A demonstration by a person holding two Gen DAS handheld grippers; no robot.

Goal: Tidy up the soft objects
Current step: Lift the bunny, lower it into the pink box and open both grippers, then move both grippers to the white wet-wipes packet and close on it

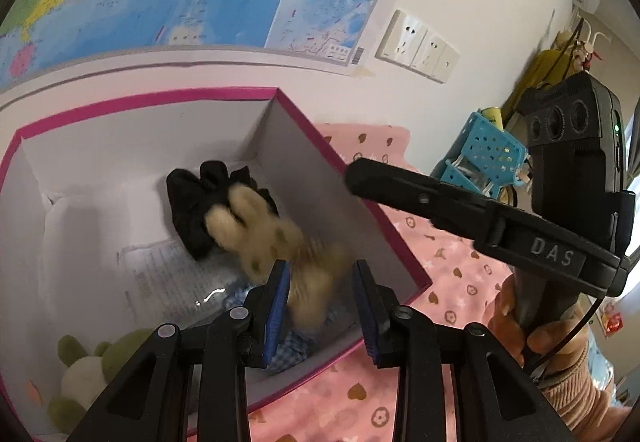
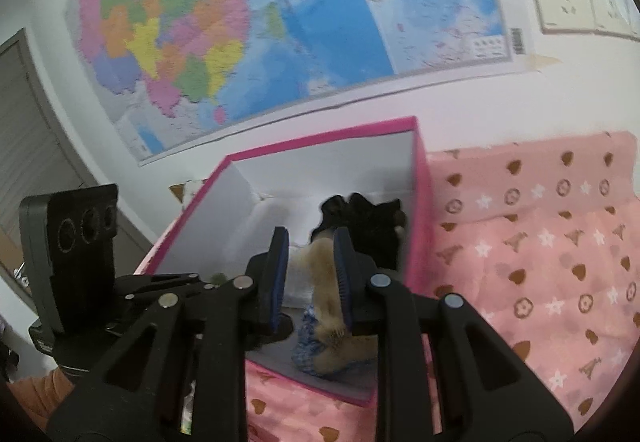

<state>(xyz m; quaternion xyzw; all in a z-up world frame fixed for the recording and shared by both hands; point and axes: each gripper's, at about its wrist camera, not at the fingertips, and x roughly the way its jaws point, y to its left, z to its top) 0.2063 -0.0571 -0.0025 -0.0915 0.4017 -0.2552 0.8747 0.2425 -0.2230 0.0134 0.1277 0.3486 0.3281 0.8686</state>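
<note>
L claw (image 1: 321, 302): jaws narrow, not clamped. The beige plush rabbit (image 1: 264, 238) sits btwn the pads, but there is a clear gap on the right-pad side; the toy is smeared w/ blur, so I read it as loose, not gripped. R claw (image 2: 312, 274): also narrow, w/ a fuzzy limb showing btwn the pads, touching one pad and w/ daylight at the other; from the L cam its tip hangs over the box wall, apart from the toy, so prob. holding nothing. Rabbit pos.: just ahead of and below the L pads, inside the pink box (image 1: 160, 100), head resting on black cloth (image 1: 192, 202) further ahead, checked blue outfit nearest the claw. Green plush (image 1: 92, 366) lies low to the L claw's left, papers in plastic (image 1: 168, 274) btwn it and the rabbit. Risks, my judgement: (1) fur or the blue outfit snags on a ribbed pad, and when the claw backs out the toy comes w/ it and tips over the near wall onto the pink blanket (image 1: 440, 262). (2) Rabbit's rear sits close to the near-right corner; if it lands on the rim it may flop out. (3) R claw tip is close to the box wall, so a sideways nudge could shove the light box. (4) Both claws crowd one spot, w/ a chance of a clash. Can't tell if the rabbit has fully settled.
</note>
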